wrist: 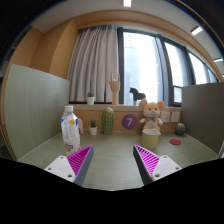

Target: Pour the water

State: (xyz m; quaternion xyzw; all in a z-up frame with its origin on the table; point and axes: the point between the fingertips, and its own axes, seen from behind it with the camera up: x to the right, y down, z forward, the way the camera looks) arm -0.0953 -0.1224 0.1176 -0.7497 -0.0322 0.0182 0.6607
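Gripper view:

- The tool (pixel 109 165) hangs over the near part of the desk (pixel 110 150) with its two fingers spread wide apart; the magenta pads (pixel 78 159) face each other across a bare gap, and nothing is held or touched.
- A clear plastic bottle (pixel 70 130) with a white cap and a printed label stands upright on the desk, ahead of the left finger and slightly outside it, apart from the tool. How much water is in it cannot be made out.
- Just beside the bottle, further back, stands a small white cup or pot (pixel 93 128); its contents cannot be seen.
- Next to that is a green cactus-shaped object (pixel 108 122), then a round purple piece marked with a 7 (pixel 129 122).
- A stuffed toy animal (pixel 152 118) sits beyond the right finger, well apart from the bottle.
- Further right lie a small dark green object (pixel 180 128) and a flat pink disc (pixel 176 142); both are too small to identify.
- On the ledge behind stand a small potted plant (pixel 90 98), a tall pale figure (pixel 115 88) and a dark animal figure (pixel 136 96), with curtains (pixel 95 60) and a window (pixel 150 65) beyond.
- The lower parts of the tool's fingers are cut off from sight.
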